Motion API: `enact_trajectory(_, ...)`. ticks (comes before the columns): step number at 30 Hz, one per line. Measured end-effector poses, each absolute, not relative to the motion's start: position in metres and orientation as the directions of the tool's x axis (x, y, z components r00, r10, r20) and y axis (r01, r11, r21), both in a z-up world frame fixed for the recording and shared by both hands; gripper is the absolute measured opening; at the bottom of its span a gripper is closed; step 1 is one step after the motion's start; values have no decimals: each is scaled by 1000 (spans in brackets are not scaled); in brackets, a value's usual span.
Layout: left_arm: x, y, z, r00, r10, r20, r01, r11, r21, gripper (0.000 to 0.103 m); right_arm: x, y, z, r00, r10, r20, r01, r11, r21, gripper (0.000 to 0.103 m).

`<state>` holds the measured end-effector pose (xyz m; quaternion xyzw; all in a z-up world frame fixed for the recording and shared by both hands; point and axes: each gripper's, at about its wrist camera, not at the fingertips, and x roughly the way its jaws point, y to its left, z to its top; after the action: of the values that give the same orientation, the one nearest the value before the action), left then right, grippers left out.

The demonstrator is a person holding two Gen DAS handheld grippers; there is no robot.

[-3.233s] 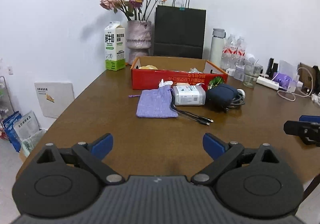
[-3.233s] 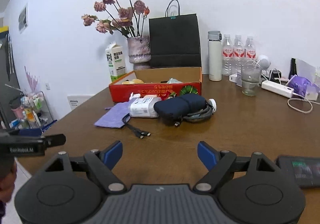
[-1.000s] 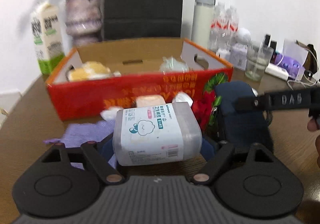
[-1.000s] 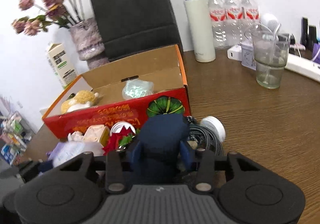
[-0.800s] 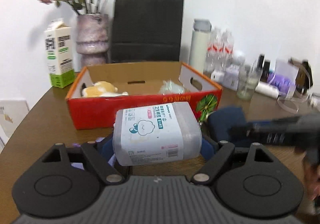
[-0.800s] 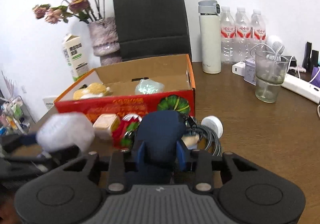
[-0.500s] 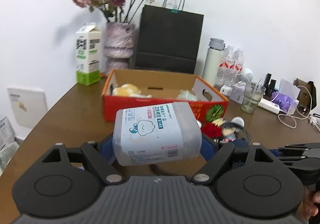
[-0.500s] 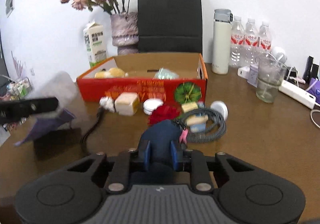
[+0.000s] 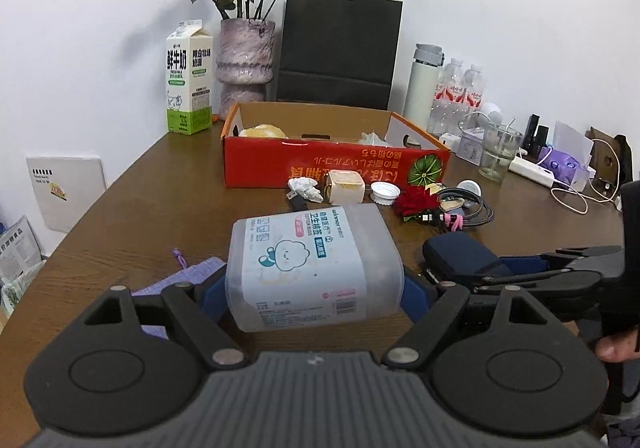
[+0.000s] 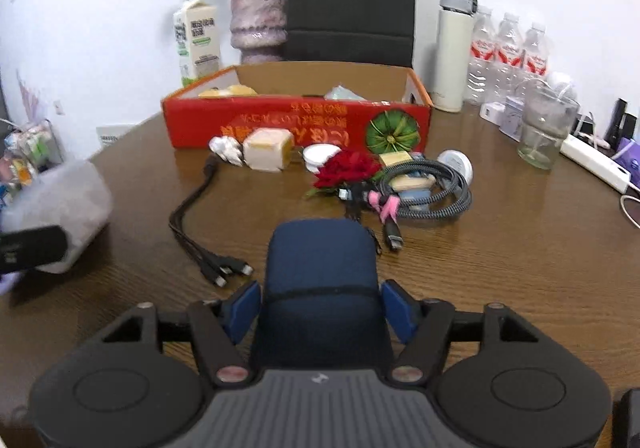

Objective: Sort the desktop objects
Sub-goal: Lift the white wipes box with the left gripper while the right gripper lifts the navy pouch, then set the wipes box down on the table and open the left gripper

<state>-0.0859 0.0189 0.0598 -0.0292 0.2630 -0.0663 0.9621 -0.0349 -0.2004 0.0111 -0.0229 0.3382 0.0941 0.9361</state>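
Note:
My left gripper point(image 9: 314, 290) is shut on a clear plastic cotton-swab box point(image 9: 312, 264) with a white and blue label, held over the near part of the table; the box also shows blurred at the left of the right wrist view point(image 10: 60, 207). My right gripper point(image 10: 320, 306) is shut on a dark blue pouch point(image 10: 322, 268), also seen in the left wrist view point(image 9: 460, 258). A purple cloth bag point(image 9: 188, 276) lies under the left gripper. Small items lie before the red cardboard box point(image 10: 296, 123): a black cable point(image 10: 192, 224), a coiled grey cable point(image 10: 428, 187), a red flower point(image 10: 348, 167).
Behind the red box point(image 9: 332, 163) stand a milk carton point(image 9: 188, 79), a vase of dried roses point(image 9: 246, 59), a black paper bag point(image 9: 340, 47), a white flask point(image 10: 454, 47) and water bottles point(image 10: 508, 51). A glass point(image 10: 544, 131) and a power strip point(image 10: 596, 163) are at right.
Both grippers took hold of their objects and pulled back toward the near edge: the left with the cotton-swab box, the right with the blue pouch. The items under them are now uncovered.

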Motion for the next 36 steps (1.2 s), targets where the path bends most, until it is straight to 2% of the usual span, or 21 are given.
enact_trajectory(2,-92,19,62,863,-148,-484,119,989,-90,85,-37,-201,12,760,161,-629,-190,982,21,56)
enact_trajectory(5,-94,21,72,887,-176,-426,148,984,-98,85,-44,-206,17,759,172,-628,-180,982,52,52)
enact_trajectory(7,-83,26,82,903,-202,-378,173,979,-109,85,-52,-210,23,769,181,-613,-177,982,68,52)
enact_trajectory(9,-63,33,100,903,-222,-368,180,973,-147,85,-60,-213,31,793,176,-583,-161,984,78,51)
enact_trajectory(15,-18,59,169,896,-393,-209,292,874,-389,85,-85,-231,67,858,200,-473,-154,979,135,52)
enact_trajectory(16,-14,59,176,886,-413,-209,302,857,-417,85,-89,-231,69,861,196,-469,-155,980,126,52)
enact_trajectory(19,-24,50,197,892,-410,-189,321,871,-372,85,-99,-232,72,864,198,-463,-162,980,117,52)
enact_trajectory(21,-32,47,194,875,-454,-168,362,844,-395,85,-101,-235,70,860,206,-467,-162,978,132,53)
enact_trajectory(24,-26,49,166,810,-538,-232,378,782,-495,85,-99,-236,62,845,204,-494,-159,978,133,53)
enact_trajectory(26,-25,47,139,817,-495,-294,312,810,-496,84,-97,-235,56,838,203,-506,-157,979,132,53)
enact_trajectory(32,-58,3,69,809,-387,-442,306,920,-244,84,-91,-238,44,821,188,-539,-141,982,128,53)
enact_trajectory(34,-66,-2,54,805,-369,-465,304,929,-211,84,-90,-240,41,819,183,-543,-134,983,128,53)
enact_trajectory(35,-68,-4,48,808,-361,-466,302,932,-199,88,-90,-240,41,819,181,-544,-133,983,128,53)
enact_trajectory(36,-72,-6,43,812,-362,-458,317,932,-176,96,-89,-241,40,818,182,-546,-133,983,128,53)
